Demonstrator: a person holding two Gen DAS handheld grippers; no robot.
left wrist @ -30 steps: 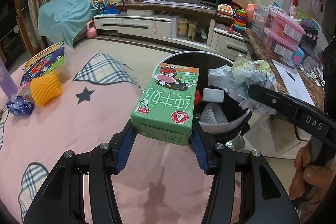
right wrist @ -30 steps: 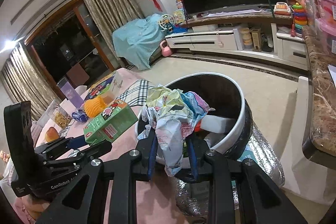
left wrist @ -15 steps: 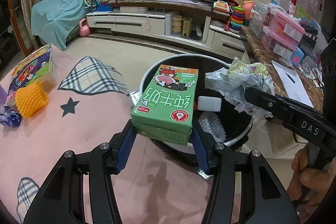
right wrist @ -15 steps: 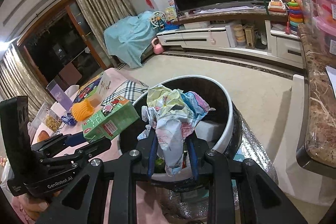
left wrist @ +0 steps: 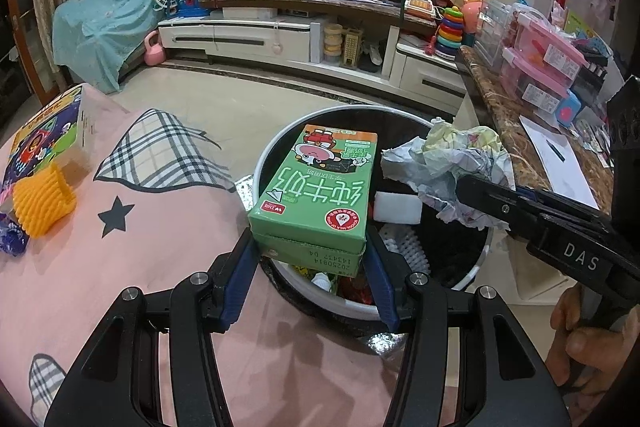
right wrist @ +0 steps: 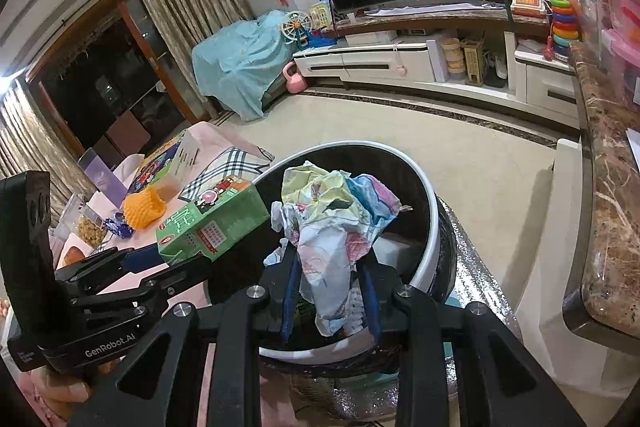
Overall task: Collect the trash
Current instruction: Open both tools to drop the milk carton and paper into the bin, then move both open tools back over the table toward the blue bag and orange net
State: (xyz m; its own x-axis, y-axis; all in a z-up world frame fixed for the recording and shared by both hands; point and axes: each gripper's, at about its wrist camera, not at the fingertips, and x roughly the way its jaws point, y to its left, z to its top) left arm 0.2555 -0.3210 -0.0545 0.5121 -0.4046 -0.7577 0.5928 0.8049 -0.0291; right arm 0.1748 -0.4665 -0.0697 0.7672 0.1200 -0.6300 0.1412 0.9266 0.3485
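The bin [left wrist: 276,147] stands on the floor, hard against the edge of the pink cloth [left wrist: 132,267], and its white rim [right wrist: 430,247] is the nearest edge to both loads. On its far side a marble counter [right wrist: 604,187] runs close by, leaving a narrow strip of floor between. Beyond the bin the floor lies open as far as the TV cabinet [left wrist: 240,35]. The mouth of the bin is wide and partly filled: a white block [left wrist: 398,207] and a brush [left wrist: 408,247] lie inside.

The left gripper [left wrist: 312,267] has its jaws about half apart, the blue pads pressed on both sides of a green carton [left wrist: 316,187]. The carton lies tilted, its near end in the grip and its far end out over the near left part of the bin's mouth, above the rim and clear of it.

The right gripper [right wrist: 332,287] has its jaws narrowly apart, clamped on a crumpled paper wad [right wrist: 332,219]. The wad bulges up past the fingertips and hangs over the middle of the bin, just beside the carton and apart from it
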